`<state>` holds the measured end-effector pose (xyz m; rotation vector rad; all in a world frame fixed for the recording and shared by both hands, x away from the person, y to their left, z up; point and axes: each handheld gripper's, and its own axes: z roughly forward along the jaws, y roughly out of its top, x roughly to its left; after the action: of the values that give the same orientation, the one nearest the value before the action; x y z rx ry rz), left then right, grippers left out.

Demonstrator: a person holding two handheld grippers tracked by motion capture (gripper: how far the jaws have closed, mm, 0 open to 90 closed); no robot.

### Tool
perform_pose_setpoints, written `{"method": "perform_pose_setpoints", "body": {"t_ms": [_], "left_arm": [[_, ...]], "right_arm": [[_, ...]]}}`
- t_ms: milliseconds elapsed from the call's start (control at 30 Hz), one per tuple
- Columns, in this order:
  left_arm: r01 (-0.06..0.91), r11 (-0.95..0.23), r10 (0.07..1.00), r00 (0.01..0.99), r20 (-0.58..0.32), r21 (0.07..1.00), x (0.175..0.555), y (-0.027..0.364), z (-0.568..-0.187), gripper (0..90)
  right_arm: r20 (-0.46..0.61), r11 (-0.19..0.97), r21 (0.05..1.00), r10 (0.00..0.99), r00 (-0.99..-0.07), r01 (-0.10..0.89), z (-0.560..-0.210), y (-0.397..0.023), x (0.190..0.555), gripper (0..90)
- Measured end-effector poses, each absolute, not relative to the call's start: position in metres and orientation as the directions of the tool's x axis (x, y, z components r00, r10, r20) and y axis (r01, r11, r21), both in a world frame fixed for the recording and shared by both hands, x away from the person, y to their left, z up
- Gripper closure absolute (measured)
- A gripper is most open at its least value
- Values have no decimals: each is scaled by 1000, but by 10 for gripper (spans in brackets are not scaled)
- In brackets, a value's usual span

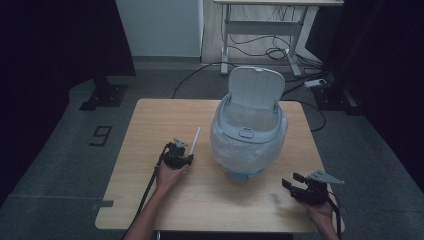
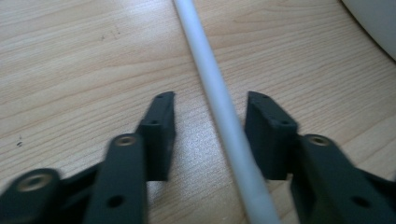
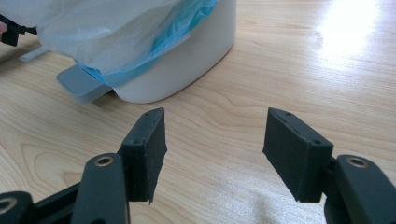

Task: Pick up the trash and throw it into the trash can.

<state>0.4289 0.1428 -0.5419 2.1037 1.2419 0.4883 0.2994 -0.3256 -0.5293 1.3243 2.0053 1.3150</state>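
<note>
The left gripper (image 1: pixel 179 152) sits left of centre in the high view, low over the wooden worktop (image 1: pixel 150 200), with a thin white stick (image 1: pixel 194 141) running up and to the right from it toward the bin. In the left gripper view the stick (image 2: pixel 219 107) lies flat on the wood between the two jaws; the right-hand jaw stands just beside it or barely touching, while a clear gap remains on the left-hand side — so the jaws bracket the stick without pinching it yet.

The small pedal bin (image 1: pixel 248 135), lined with a clear plastic bag (image 3: pixel 107 32), stands at the centre of the high view with its lid (image 1: pixel 256 86) tipped up and open. The right gripper (image 1: pixel 300 186) rests at the lower right, jaws spread and empty, aimed at the bin's base and pedal (image 3: pixel 83 84).

The risks, as I judge them: the stick is round and lies off-centre between the jaws, so a closing stroke could roll or nudge it sideways rather than trap it. A grip near one end could also let the long free end droop or swing — and catch on the bag's loose rim on its way into the bin
</note>
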Motion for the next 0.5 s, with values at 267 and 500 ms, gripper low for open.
{"method": "perform_pose_setpoints", "body": {"t_ms": [267,500], "left_arm": [[627,-343,875,484,-4,699,423,151,-543,781],[619,-324,873,487,-25,715,418,158,-545,800]], "right_arm": [[155,116,861,867,-473,495,-530,-322,299,385],[156,109,859,875,-459,500,-531,-323,300,385]]}}
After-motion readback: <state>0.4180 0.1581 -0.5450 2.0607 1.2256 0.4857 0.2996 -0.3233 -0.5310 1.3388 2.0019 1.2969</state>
